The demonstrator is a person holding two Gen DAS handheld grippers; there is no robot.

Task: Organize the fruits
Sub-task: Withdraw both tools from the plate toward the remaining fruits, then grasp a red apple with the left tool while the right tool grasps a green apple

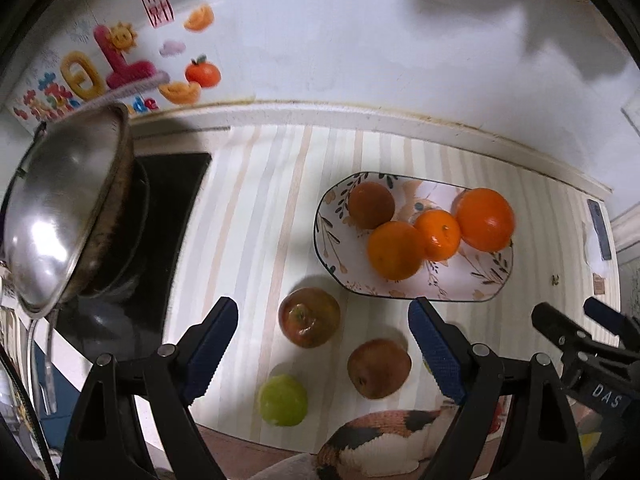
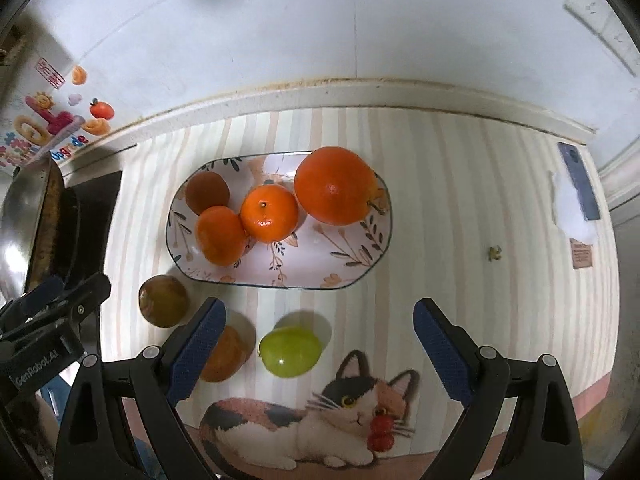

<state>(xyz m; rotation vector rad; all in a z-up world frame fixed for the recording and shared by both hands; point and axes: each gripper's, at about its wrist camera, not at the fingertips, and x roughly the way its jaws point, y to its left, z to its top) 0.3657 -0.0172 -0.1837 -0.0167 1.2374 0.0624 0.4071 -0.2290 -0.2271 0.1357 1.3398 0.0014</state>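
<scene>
Both pairs of tongs hang high over the bench [image 2: 460, 208], pointing almost straight down, and neither has hold of anything. The left tongs [image 1: 323, 342] gape wide; the right tongs [image 2: 316, 340] gape wide too.

The flowered plate [image 2: 344, 264] is the landmark. In it lie a big orange [image 2: 335, 186], two smaller oranges [image 2: 270, 213] and a brownish fruit [image 2: 207, 193]. Just in front of the plate, on the striped mat, sit two reddish-brown apples [image 1: 309, 317] and a green fruit [image 2: 291, 352], all three apart from one another.
</scene>
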